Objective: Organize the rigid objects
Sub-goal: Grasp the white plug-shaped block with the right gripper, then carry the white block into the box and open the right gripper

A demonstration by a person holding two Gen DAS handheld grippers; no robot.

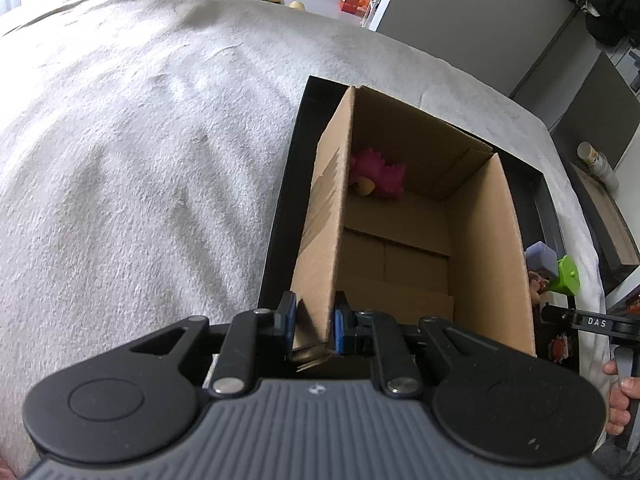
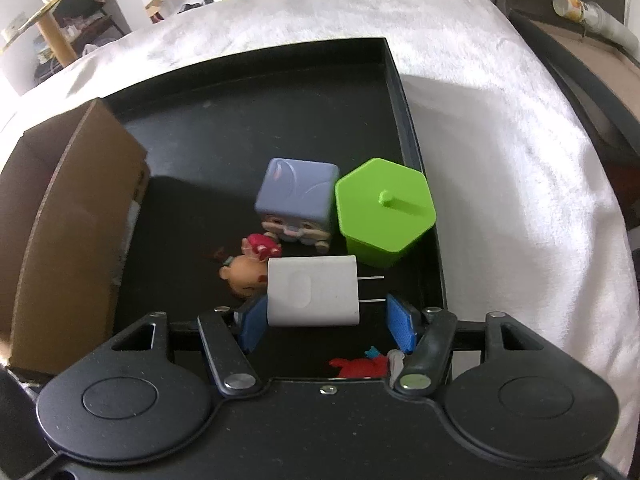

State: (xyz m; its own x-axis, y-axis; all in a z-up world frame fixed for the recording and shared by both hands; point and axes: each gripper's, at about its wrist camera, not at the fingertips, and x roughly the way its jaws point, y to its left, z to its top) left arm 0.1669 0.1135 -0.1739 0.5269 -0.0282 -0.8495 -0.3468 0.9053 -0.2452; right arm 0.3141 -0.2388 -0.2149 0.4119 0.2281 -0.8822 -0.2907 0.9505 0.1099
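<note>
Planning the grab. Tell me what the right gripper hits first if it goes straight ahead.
The white charger. It lies between the open right gripper fingers, touching or almost touching the left pad. Beyond it stands the blue cube toy, though depth is hard to judge.

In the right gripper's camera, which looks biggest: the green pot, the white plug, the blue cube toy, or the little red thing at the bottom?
1. Green pot and blue cube toy: too alike to rank.
2. White plug: slightly smaller, though nearer the camera, so unsure.
3. Little red thing: smallest, partly hidden.
</note>
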